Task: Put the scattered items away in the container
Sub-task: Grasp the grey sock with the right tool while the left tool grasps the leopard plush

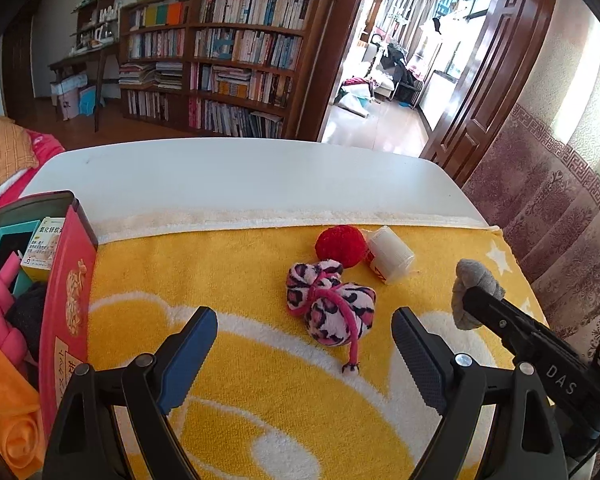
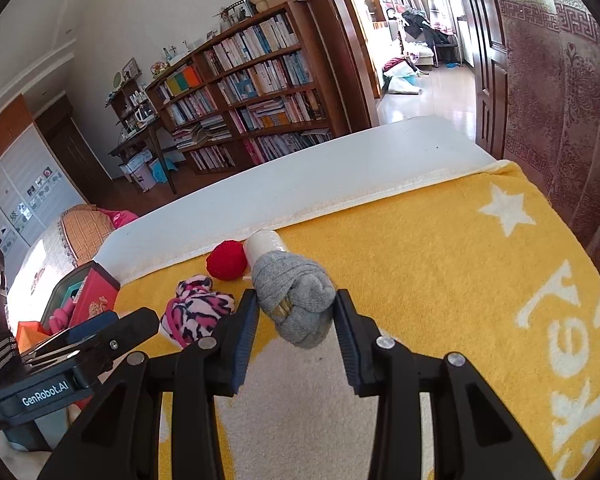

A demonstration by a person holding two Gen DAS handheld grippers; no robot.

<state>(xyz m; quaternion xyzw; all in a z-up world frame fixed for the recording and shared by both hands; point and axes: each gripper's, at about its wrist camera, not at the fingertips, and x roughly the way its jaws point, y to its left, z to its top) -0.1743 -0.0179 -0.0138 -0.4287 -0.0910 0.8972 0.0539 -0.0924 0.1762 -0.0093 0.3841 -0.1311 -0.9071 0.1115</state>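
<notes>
My right gripper is shut on a rolled grey sock, both pads pressing its sides just above the yellow towel. The left wrist view shows that sock at the right, on the tip of the right gripper's finger. My left gripper stands open over the towel, close in front of a pink leopard-print sock bundle without touching it. Behind the bundle lie a red yarn ball and a white roll. The red box container stands at the left.
The container holds a pink toy, a small medicine carton, a teal box and something orange. The towel covers the near part of a white table. A patterned curtain hangs just past the table's right edge.
</notes>
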